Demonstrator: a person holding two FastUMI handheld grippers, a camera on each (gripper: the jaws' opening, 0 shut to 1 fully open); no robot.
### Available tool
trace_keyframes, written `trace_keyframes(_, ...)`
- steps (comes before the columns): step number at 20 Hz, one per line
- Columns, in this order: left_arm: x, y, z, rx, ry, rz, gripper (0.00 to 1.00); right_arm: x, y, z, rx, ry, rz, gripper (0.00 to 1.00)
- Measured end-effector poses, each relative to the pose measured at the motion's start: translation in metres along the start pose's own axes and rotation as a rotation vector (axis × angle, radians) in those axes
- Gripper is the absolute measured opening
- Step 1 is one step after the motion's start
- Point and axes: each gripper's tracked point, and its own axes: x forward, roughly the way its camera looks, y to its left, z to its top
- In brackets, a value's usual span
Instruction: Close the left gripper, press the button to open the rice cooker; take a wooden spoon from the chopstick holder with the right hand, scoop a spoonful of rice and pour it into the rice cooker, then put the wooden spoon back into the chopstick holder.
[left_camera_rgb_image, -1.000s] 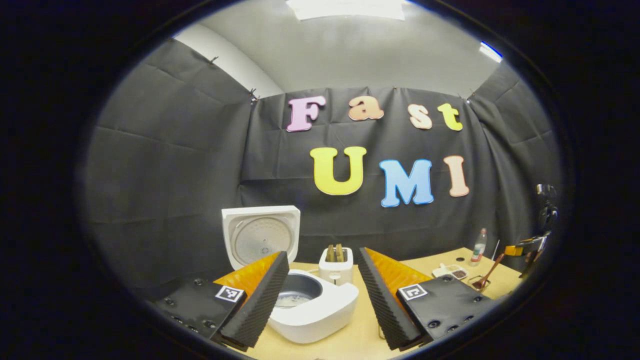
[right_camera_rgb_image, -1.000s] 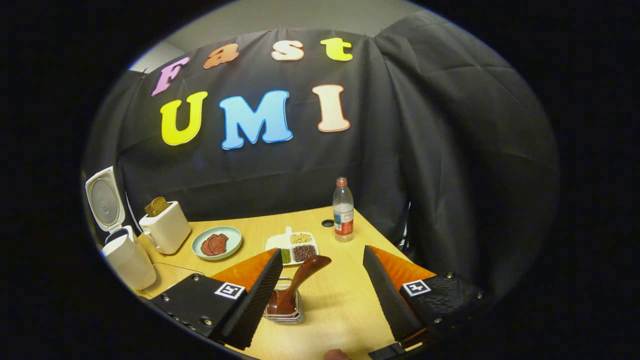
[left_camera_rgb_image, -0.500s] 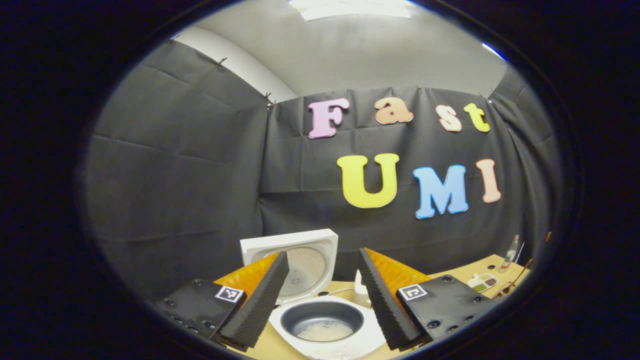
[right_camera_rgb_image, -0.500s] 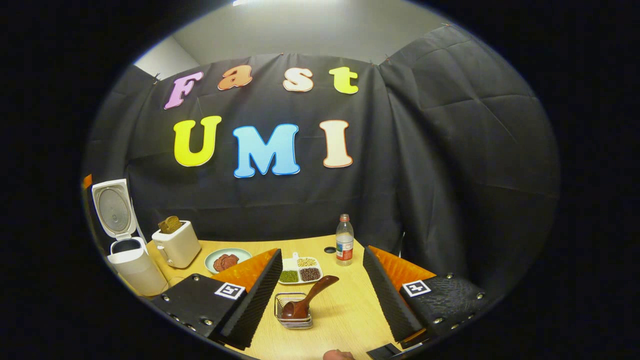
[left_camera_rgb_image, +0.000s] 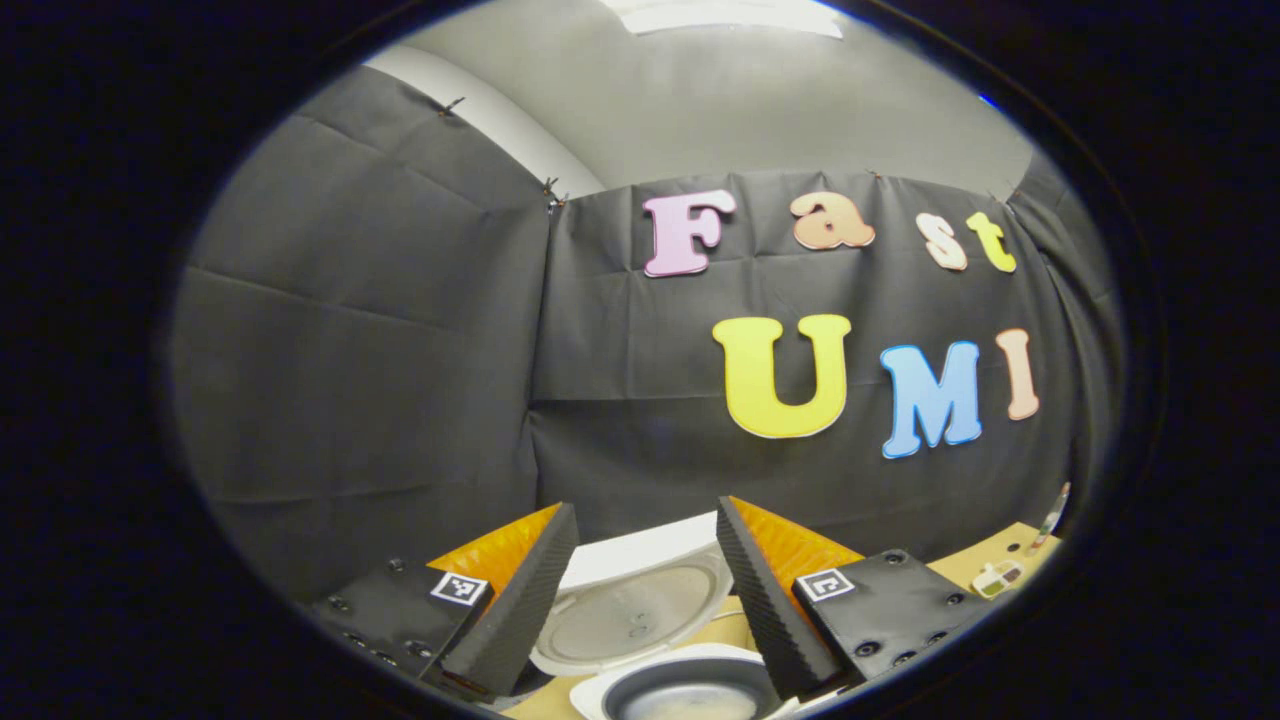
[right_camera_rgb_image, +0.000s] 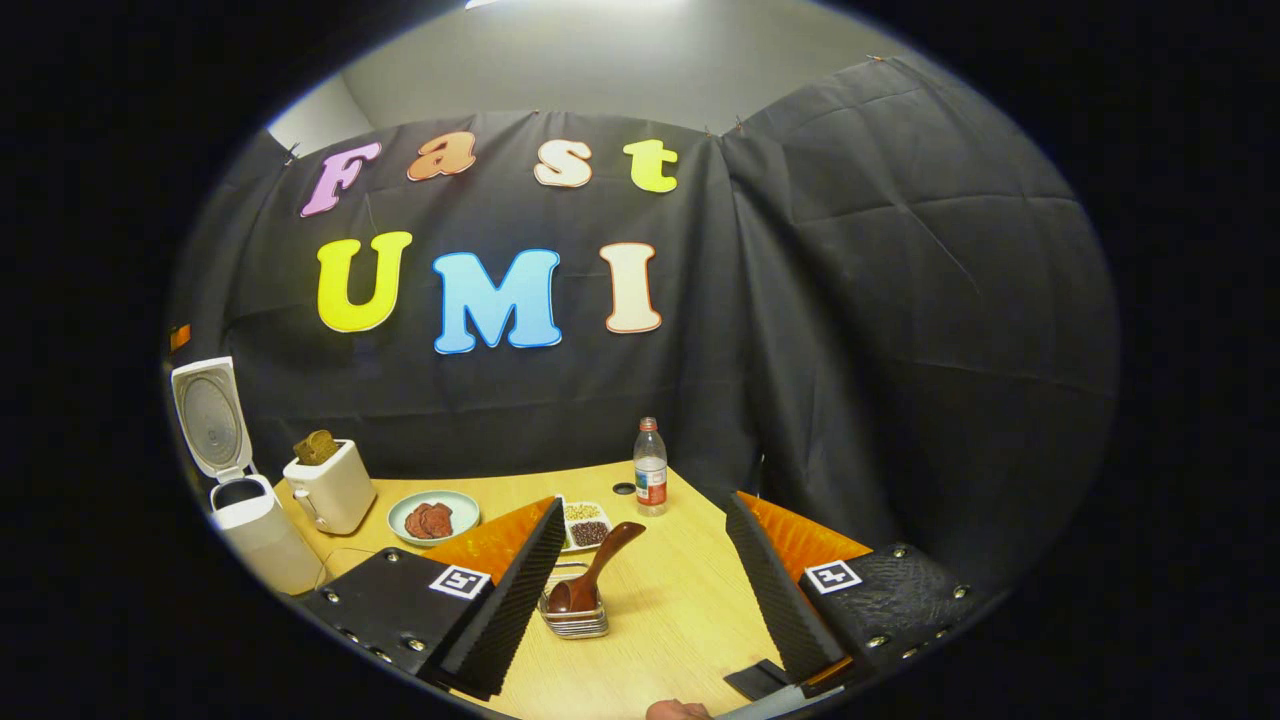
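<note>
Right gripper view showed the right gripper (right_camera_rgb_image: 640, 590) spread and empty, the spoon (right_camera_rgb_image: 593, 575) parked bowl-down in the holder (right_camera_rgb_image: 574, 620) near the desk's front edge, apparently returned, while the left gripper (left_camera_rgb_image: 640, 600) gaped over the open cooker (left_camera_rgb_image: 690, 690).

A white plastic rice cooker (right_camera_rgb_image: 255, 530) with a grey ribbed inner lid is shown; its inner pot (left_camera_rgb_image: 690, 692) is dark grey. A dark brown wooden spoon (right_camera_rgb_image: 596, 570) is seen in a silver wire holder (right_camera_rgb_image: 573, 620). The wooden table (right_camera_rgb_image: 680, 610) is light tan. The round plate (right_camera_rgb_image: 433, 516) is pale green.
</note>
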Motion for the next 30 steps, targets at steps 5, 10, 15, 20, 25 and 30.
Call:
trace_keyframes(5,0.071,0.021,-0.019,0.038,0.073,0.075,0.96,-0.02,-0.009,-0.012,0.018,0.017,-0.05,0.99)
trace_keyframes(10,0.114,0.024,-0.043,0.012,0.159,0.08,0.97,-0.029,-0.017,-0.017,0.006,0.027,-0.081,0.99)
trace_keyframes(15,0.122,0.029,-0.069,-0.004,0.231,0.112,0.99,-0.026,-0.011,-0.01,0.001,0.01,-0.06,0.98)
trace_keyframes(20,0.104,0.015,-0.074,-0.018,0.256,0.107,0.92,-0.013,0.0,0.002,-0.021,-0.015,0.017,0.98)
trace_keyframes(25,0.072,-0.007,-0.076,-0.027,0.265,0.105,0.92,-0.003,0.007,0.0,-0.045,-0.009,0.096,0.99)
trace_keyframes(30,0.04,-0.035,-0.085,-0.034,0.272,0.1,0.95,0.006,0.004,0.004,-0.063,-0.01,0.143,0.98)
